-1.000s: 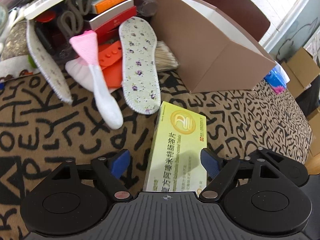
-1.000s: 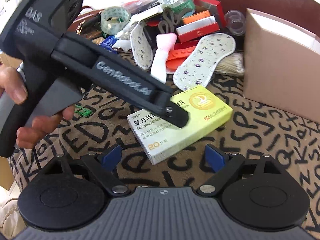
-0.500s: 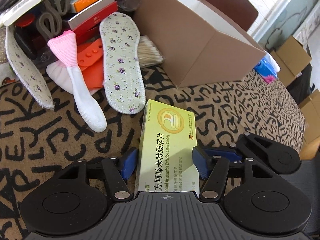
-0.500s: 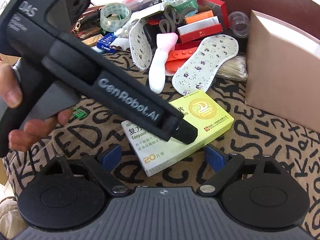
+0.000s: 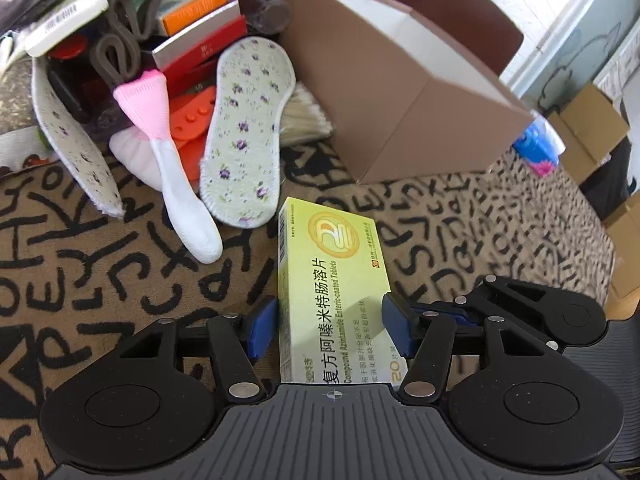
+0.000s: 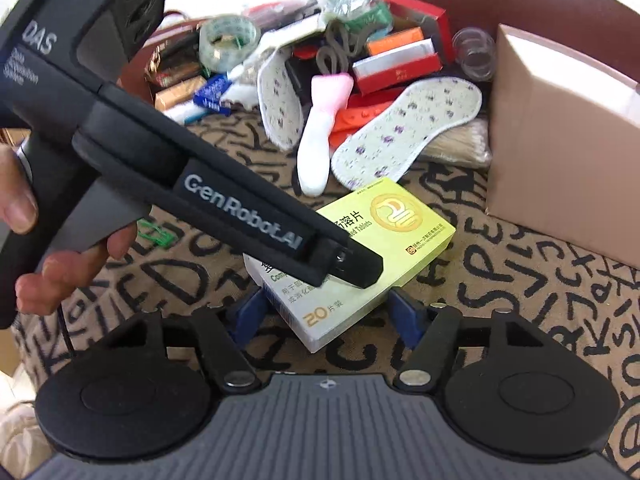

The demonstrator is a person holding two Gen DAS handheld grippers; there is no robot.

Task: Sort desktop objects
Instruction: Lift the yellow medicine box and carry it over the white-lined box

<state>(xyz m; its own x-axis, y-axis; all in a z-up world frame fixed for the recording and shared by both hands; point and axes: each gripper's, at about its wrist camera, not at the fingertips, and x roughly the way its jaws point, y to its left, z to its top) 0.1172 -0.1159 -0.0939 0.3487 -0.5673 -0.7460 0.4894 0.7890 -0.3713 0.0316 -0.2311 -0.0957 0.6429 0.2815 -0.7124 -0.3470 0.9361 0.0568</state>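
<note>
A yellow-green tablet box [image 5: 332,280] lies on the letter-patterned cloth. My left gripper [image 5: 328,332] straddles its near end, blue pads touching both long sides, so it is shut on the box. In the right wrist view the same box [image 6: 392,236] lies just ahead of my right gripper [image 6: 326,314], which is open with the box's near corner between its pads. The left gripper's black body [image 6: 224,200] crosses that view over the box. A brown cardboard box [image 5: 396,92] stands behind.
A heap of clutter sits at the back: two floral insoles [image 5: 248,128], a pink-and-white brush [image 5: 168,160], red and orange boxes [image 5: 200,36], a tape roll [image 6: 228,42], cotton swabs [image 5: 304,120]. A green clip [image 6: 154,232] lies at the left. Cardboard cartons [image 5: 588,128] stand beyond the table.
My left gripper has moved forward over the tablet box and closed its pads onto its sides. My right gripper has moved closer to the box and stays open.
</note>
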